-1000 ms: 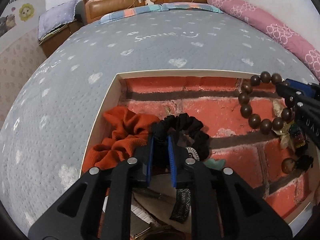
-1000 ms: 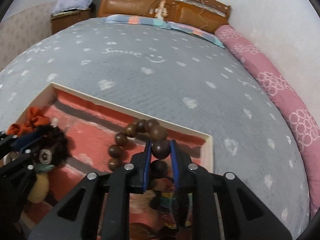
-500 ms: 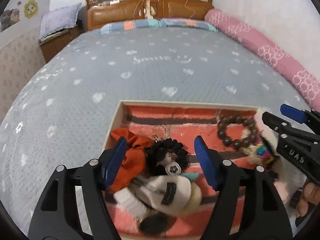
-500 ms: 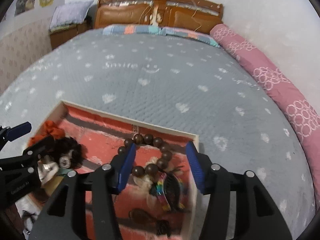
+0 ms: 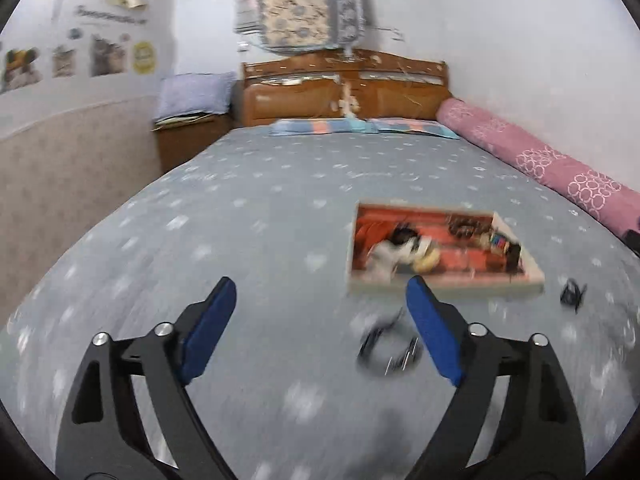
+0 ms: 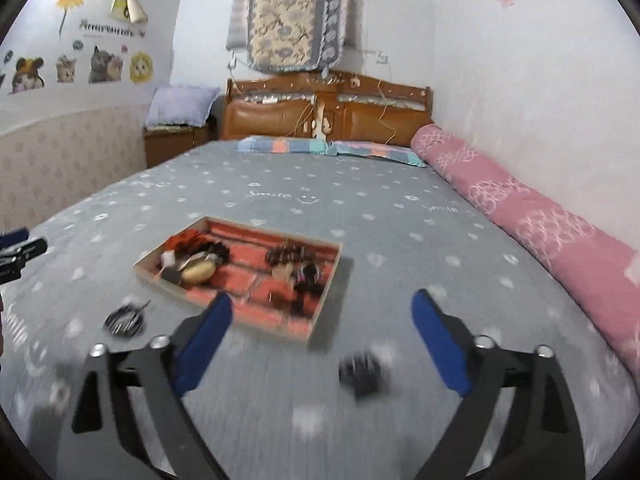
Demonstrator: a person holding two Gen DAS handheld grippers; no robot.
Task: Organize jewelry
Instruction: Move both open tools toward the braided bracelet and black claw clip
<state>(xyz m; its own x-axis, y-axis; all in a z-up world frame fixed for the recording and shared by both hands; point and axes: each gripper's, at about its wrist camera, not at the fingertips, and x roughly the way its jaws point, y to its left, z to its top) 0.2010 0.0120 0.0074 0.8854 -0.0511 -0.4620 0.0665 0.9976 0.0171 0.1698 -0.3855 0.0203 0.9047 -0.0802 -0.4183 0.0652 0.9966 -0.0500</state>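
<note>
1. My left gripper [image 5: 320, 312] hangs above the grey bedspread [image 5: 248, 216] with its jaws spread wide and nothing between them
2. My right gripper [image 6: 320, 326] is likewise splayed apart and holds nothing
3. The tray [image 6: 320, 316] with the red brick-pattern floor lies on the bedspread ahead of both grippers, well apart from them
4. Inside the tray, an orange scrunchie [image 6: 186, 238] and a black scrunchie [image 6: 216, 250] sit at the left end, a pale yellowish lump just in front of them
5. The brown bead bracelet [image 6: 286, 255] lies toward the tray's right half, among small dark trinkets too blurred to name
6. Outside the tray, a dark clip-like item [image 5: 390, 346] rests on the bedspread near my left gripper's right finger
7. Another small black item [image 6: 362, 372] lies below the tray's near right corner, blurred
</note>
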